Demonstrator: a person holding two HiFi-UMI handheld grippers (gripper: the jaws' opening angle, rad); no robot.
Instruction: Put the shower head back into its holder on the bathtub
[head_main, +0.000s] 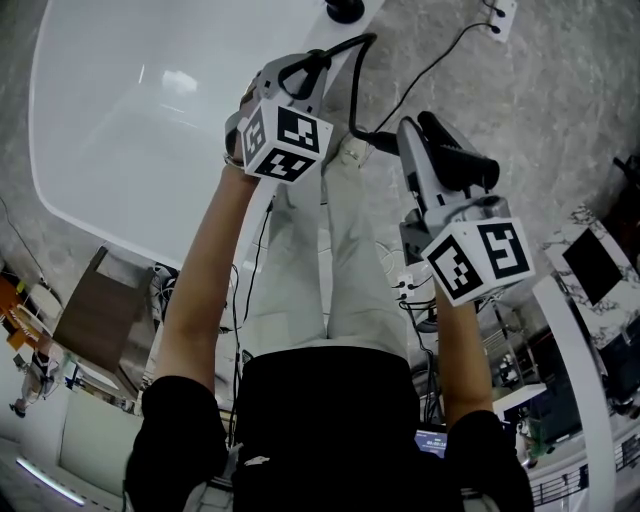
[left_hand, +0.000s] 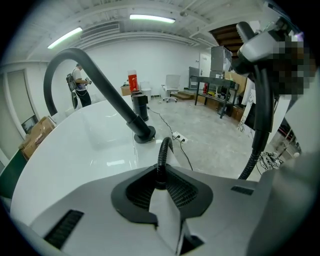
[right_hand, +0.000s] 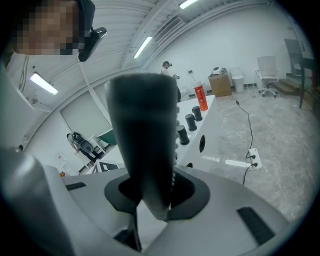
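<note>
Shower head (right_hand: 142, 130) clamped between right hand-held gripper (right_hand: 158, 193) jaws

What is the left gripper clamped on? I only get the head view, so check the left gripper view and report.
Observer: The left gripper is shut on the black ribbed hose, which rises straight out from between its pads.
Operator: Now check the right gripper view. Report the grip.
Observer: The right gripper is shut on the shower head; its dark handle stands upright between the pads.
</note>
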